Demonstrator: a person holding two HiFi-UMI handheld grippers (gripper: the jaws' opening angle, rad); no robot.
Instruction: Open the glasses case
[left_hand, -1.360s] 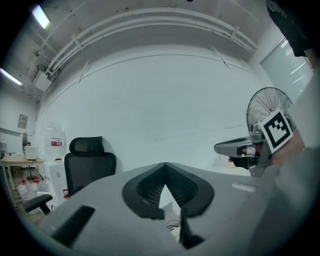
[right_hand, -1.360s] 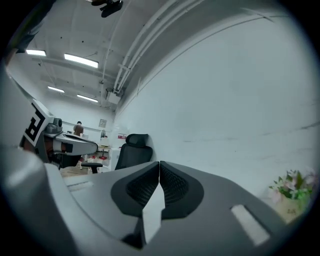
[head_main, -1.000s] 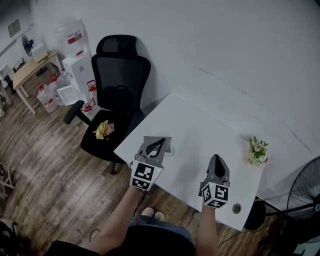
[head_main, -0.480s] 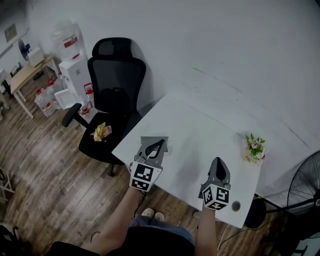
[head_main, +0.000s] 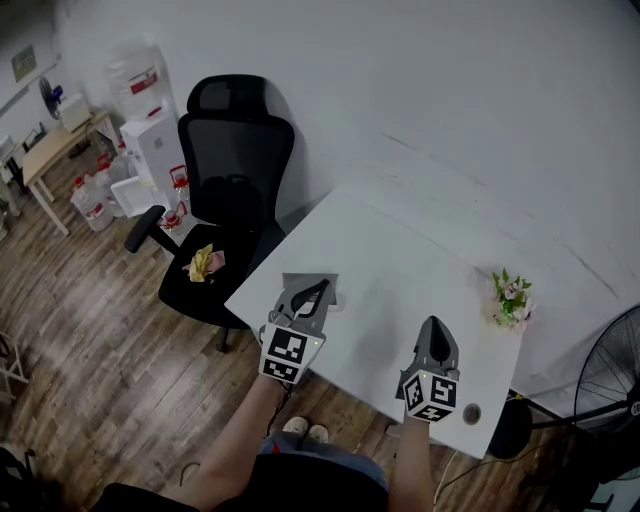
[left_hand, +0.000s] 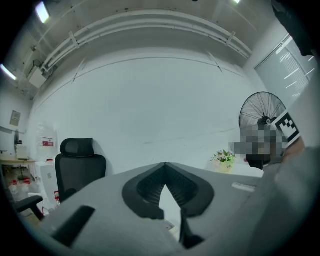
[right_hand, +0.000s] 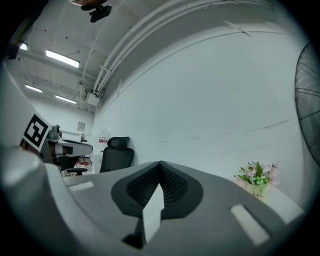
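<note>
Glasses case: unchanged from the earlier frame in place and look. It is a flat grey rectangle lying near the left front corner of the white surface, and no open lid is discernible. The left gripper has kept its station over the case, partly covering it. Its jaws meet at the tips with nothing between them, and contact with the case cannot be told. The right gripper, well apart to the right, likewise has its jaws closed and empty. Beyond it, a small flower pot stands at the right edge, and a black office chair stands off the surface to the left.
</note>
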